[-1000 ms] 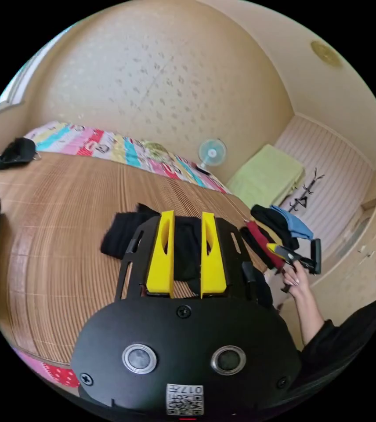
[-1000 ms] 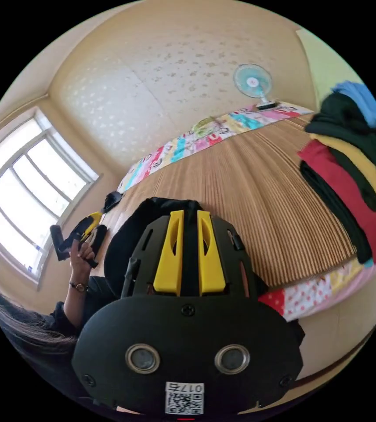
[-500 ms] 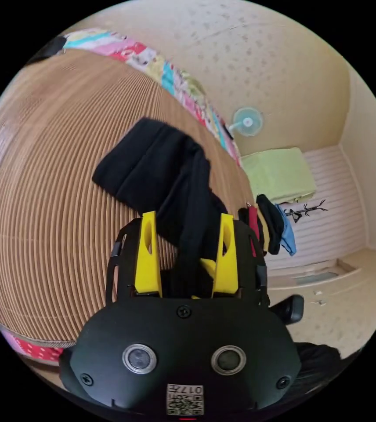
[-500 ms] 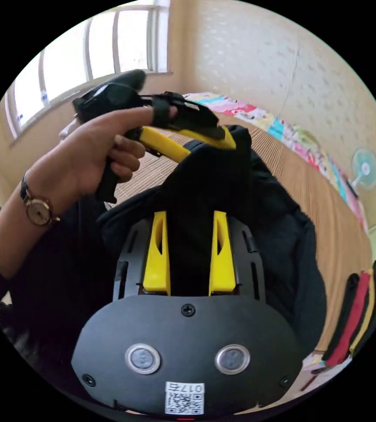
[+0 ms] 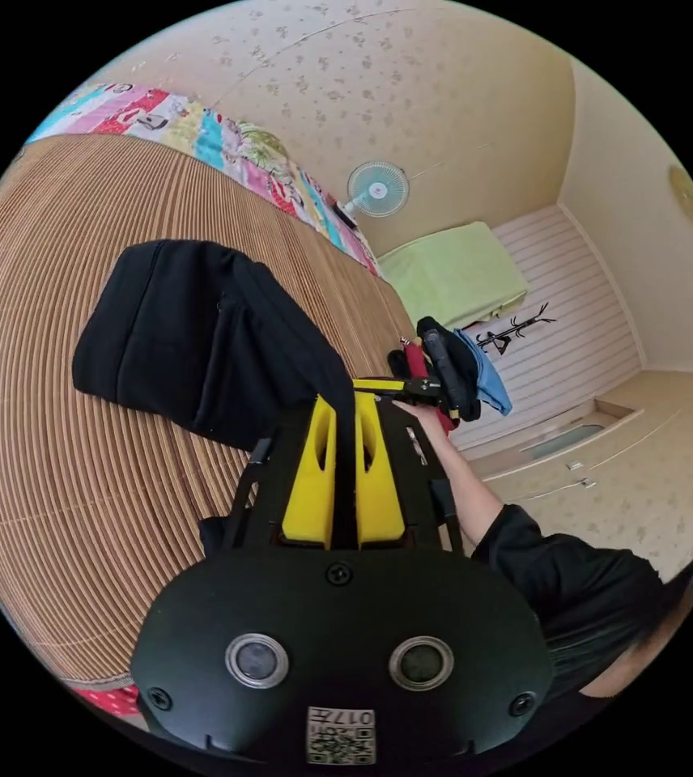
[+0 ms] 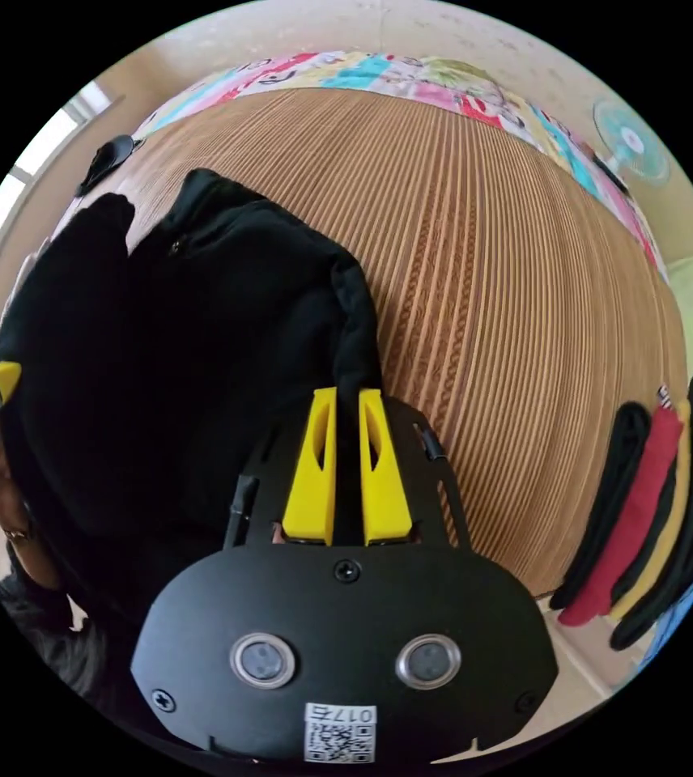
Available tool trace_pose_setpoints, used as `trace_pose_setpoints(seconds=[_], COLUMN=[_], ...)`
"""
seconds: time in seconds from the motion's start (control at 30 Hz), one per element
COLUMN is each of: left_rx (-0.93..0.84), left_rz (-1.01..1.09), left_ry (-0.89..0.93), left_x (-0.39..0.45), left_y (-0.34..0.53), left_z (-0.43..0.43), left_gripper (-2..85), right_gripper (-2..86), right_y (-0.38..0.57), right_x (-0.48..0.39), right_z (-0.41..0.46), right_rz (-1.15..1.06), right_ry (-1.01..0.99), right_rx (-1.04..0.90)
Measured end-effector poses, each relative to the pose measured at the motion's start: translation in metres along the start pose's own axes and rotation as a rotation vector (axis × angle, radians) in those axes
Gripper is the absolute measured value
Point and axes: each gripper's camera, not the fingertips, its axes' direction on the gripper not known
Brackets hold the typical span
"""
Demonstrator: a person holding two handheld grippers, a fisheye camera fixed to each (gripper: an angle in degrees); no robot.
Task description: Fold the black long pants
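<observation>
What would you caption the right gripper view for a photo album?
Right gripper pinching the black long pants over a bamboo mat, folded clothes stacked nearby.

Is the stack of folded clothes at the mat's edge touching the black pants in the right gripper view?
No, the folded clothes lie apart from the black pants, with bare mat between them.

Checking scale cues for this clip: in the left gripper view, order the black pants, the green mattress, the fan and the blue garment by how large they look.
1. black pants, though nearest the camera
2. green mattress
3. fan and blue garment look alike; I would not rank them.
</observation>
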Motion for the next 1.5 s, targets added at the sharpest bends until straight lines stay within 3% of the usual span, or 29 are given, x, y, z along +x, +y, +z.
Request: trace_pose_setpoints(seconds=[0.1, 0.13, 0.23, 0.27, 0.33, 0.4, 0.47, 0.5, 0.57, 0.67, 0.83, 0.9, 0.97, 1.07, 1.13, 1.23, 1.33, 1.43, 1.5], left_rx=[0.113, 0.222, 0.557, 0.605, 0.532, 0.485, 0.463, 0.449, 0.371, 0.3, 0.227, 0.181, 0.143, 0.094, 0.047, -0.073, -0.217, -0.416, -0.509], left_rz=[0.117, 0.185, 0.304, 0.32, 0.326, 0.183, 0.044, 0.017, -0.045, -0.037, -0.008, -0.015, -0.024, -0.029, -0.025, -0.033, -0.067, -0.074, -0.058], left_ry=[-0.039, -0.084, -0.222, -0.184, -0.034, -0.004, -0.097, -0.108, -0.092, -0.061, -0.042, -0.007, 0.029, 0.036, 0.078, 0.178, 0.127, -0.004, -0.051], left_x=[0.017, 0.028, 0.046, 0.04, 0.02, -0.007, -0.031, -0.035, -0.046, -0.044, -0.034, -0.036, -0.038, -0.037, -0.036, -0.034, -0.03, -0.023, -0.02], left_y=[-0.004, -0.007, -0.005, -0.007, -0.02, -0.023, -0.018, -0.018, -0.026, -0.041, -0.057, -0.064, -0.07, -0.077, -0.084, -0.1, -0.11, -0.114, -0.115], left_z=[-0.041, -0.065, -0.125, -0.137, -0.136, -0.128, -0.121, -0.121, -0.115, -0.108, -0.093, -0.084, -0.074, -0.067, -0.059, -0.031, 0.01, 0.06, 0.085], left_gripper=[3.1, 3.1, 4.1, 4.7, 5.6, 8.0, 8.7, 8.9, 10.7, 11.1, 10.9, 11.0, 11.0, 11.5, 12.6, 14.6, 15.0, 16.0, 16.0], right_gripper=[3.4, 2.9, 2.7, 2.9, 3.3, 4.0, 5.5, 6.0, 8.3, 9.9, 12.4, 14.3, 14.8, 7.5, 5.6, 5.1, 6.4, 7.7, 8.0], right_y=[-0.012, -0.017, -0.017, -0.017, -0.021, -0.038, -0.052, -0.052, -0.041, -0.015, 0.054, 0.062, 0.065, 0.113, 0.142, 0.209, 0.258, 0.278, 0.285], right_x=[-0.013, -0.003, 0.049, 0.066, 0.081, 0.107, 0.152, 0.161, 0.168, 0.137, 0.065, 0.043, 0.008, -0.045, -0.066, -0.075, -0.073, -0.04, -0.001], right_z=[-0.04, -0.075, -0.201, -0.242, -0.282, -0.29, -0.261, -0.249, -0.194, -0.127, -0.063, -0.029, 0.03, 0.009, -0.008, -0.042, -0.039, -0.025, -0.034], right_rz=[-0.129, -0.089, 0.106, 0.158, 0.166, 0.372, 0.689, 0.713, 0.665, 0.501, 0.201, 0.169, 0.124, 0.014, -0.082, -0.223, -0.38, -0.345, -0.243], right_ry=[0.128, 0.2, 0.107, 0.108, 0.139, 0.227, 0.307, 0.308, 0.277, 0.182, -0.215, -0.269, -0.345, -0.086, -0.084, -0.307, -0.487, -0.534, -0.59], right_rx=[0.035, 0.126, 0.53, 0.669, 0.834, 0.798, 0.601, 0.547, 0.421, 0.385, 0.512, 0.429, 0.221, 0.349, 0.347, 0.432, 0.344, 0.215, 0.251])
